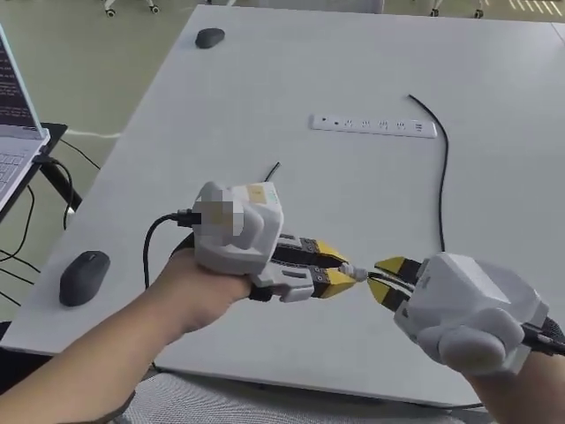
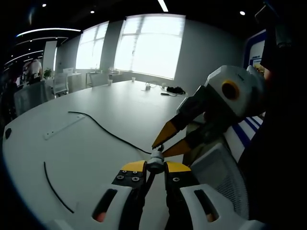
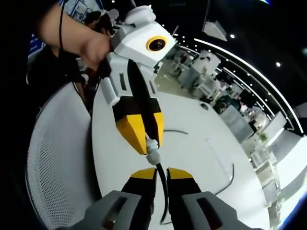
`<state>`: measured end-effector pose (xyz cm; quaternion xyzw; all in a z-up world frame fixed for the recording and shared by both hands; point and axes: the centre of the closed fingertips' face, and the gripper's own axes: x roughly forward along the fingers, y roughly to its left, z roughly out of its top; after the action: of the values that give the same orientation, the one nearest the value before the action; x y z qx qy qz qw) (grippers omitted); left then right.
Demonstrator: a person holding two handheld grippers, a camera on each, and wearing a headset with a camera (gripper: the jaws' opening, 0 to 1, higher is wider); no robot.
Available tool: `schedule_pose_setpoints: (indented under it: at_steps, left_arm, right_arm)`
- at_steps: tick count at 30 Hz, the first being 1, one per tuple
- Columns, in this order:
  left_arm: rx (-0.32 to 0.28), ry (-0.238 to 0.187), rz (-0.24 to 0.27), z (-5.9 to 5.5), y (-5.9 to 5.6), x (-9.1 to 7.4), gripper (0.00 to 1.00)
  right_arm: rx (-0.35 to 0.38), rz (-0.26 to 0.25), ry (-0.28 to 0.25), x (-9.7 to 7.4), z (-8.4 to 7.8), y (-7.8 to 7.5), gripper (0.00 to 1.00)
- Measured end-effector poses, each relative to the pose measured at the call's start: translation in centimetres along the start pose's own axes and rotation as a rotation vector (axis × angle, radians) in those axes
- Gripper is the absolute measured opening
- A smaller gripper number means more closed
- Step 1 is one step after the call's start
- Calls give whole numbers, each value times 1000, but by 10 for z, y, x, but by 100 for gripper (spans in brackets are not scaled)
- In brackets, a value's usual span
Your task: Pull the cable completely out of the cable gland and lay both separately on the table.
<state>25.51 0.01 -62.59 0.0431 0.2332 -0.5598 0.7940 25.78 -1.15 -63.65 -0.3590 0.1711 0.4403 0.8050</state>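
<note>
A small white cable gland [image 1: 357,273] hangs above the table's near edge with my left gripper [image 1: 342,269] shut on it. In the left gripper view the gland [image 2: 155,162] sits between the yellow tips of the left gripper [image 2: 155,166]. A thin black cable [image 3: 163,184] leaves the gland [image 3: 152,154] and runs down between the jaws of my right gripper [image 3: 162,173], which is shut on it. The right gripper [image 1: 385,276] faces the left one tip to tip, very close to the gland.
On the white table [image 1: 265,97] lie a power strip [image 1: 372,125] with a long black cable [image 1: 443,168], a short black wire [image 1: 272,170] and two mice [image 1: 85,276] [image 1: 210,37]. A laptop [image 1: 13,132] stands at the left. A white mesh chair [image 3: 57,158] is below.
</note>
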Motion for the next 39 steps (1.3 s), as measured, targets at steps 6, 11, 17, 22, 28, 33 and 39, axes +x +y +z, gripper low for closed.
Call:
schedule_pose_setpoints:
  at_steps: [6, 11, 17, 22, 28, 33, 39]
  left_arm:
    - [1, 8, -2, -2, -2, 2, 15]
    - [1, 10, -3, -3, -2, 2, 15]
    - [8, 11, -1, -3, -3, 4, 15]
    - [6, 11, 0, -3, -2, 3, 15]
    - [8, 9, 6, -2, -1, 3, 15]
    - [10, 10, 6, -2, -1, 2, 15]
    - [11, 4, 4, 0, -3, 3, 15]
  right_arm:
    - [-27, 7, 7, 2, -2, 2, 1]
    - [-21, 9, 4, 2, -4, 3, 1]
    - [43, 4, 17, 3, -10, 2, 0]
    - [85, -4, 19, 2, -14, -1, 0]
    - [152, -19, 35, 2, -25, -6, 0]
    - [192, -34, 49, 2, -34, -10, 0]
    - [249, -49, 77, 2, -47, -14, 0]
